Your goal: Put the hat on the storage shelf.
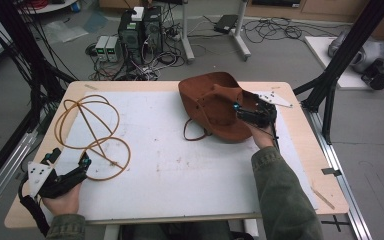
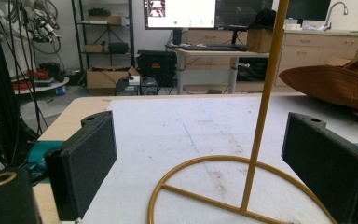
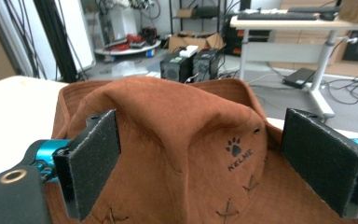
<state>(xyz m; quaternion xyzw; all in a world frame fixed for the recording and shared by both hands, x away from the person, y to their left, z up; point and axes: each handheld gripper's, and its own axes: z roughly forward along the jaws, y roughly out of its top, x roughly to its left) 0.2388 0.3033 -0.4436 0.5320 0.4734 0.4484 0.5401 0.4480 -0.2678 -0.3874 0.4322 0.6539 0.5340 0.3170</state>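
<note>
**Both grippers open: one at the wire stand, one at the hat**

Nearest the camera, at the tabletop's (image 1: 180, 200) near-left corner, the left gripper (image 1: 82, 162) rests in a hand (image 1: 62, 200), aimed toward the far right. Its fingers (image 2: 86, 163) are released, spread wide with nothing pressed between them. In the left gripper view they flank the near part of the stand's (image 1: 92, 135) round base (image 2: 205, 161), and the stand's upright rod (image 2: 263, 107) rises in the gap between them, closer to the right finger; neither finger touches the wire. The stand is thin golden-brown wire: a ring base flat on the tabletop near the left edge, with looped hoops above it reaching toward the far-left corner.

A white mat (image 1: 180, 165) covers most of the tabletop, bare across its middle apart from faint stains.

Toward the far-right corner lies the brown hat (image 1: 212, 102), brim on the mat, with a cord (image 1: 192, 132) trailing from it toward the near edge. The right gripper (image 1: 247, 115) sits at the hat's right side, held by a hand in an olive sleeve (image 1: 280, 195). Its fingers (image 3: 95, 154) are also released, set wide to either side of the crown (image 3: 177, 121) in the right gripper view, just above the brim, not clamping it. A paw logo (image 3: 235, 149) marks the crown.
</note>
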